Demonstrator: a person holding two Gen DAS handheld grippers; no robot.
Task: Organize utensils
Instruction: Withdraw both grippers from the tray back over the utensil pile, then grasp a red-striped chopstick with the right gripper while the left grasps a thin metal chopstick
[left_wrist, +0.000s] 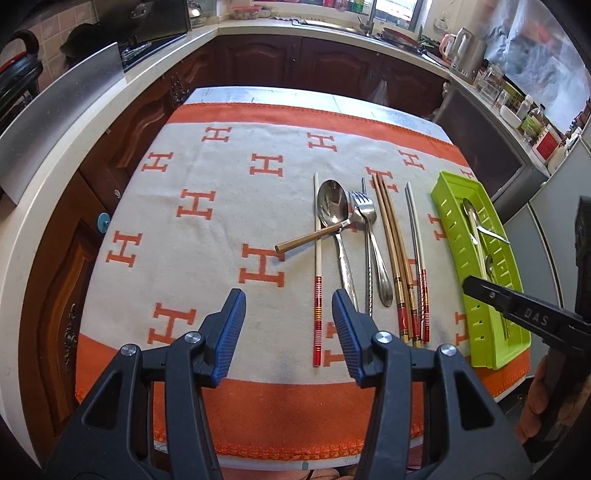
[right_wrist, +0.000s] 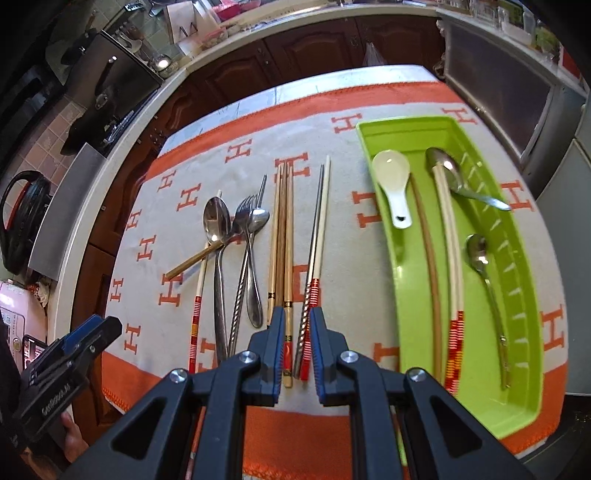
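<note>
Right tongs (right_wrist: 297, 350) part-open, straddling metal chopstick (right_wrist: 313, 258) handle, not clamped; left tongs (left_wrist: 288, 332) released.

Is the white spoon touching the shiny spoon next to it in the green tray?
Apart. The right wrist view shows the white spoon and shiny spoon with bare green tray floor and a brown chopstick between them.

Two fisheye views look forward and down from handheld grippers at the near table edge – the left from higher, the right closer in. Both share the cutlery row (left_wrist: 365, 240) and green tray (right_wrist: 517, 258).
</note>
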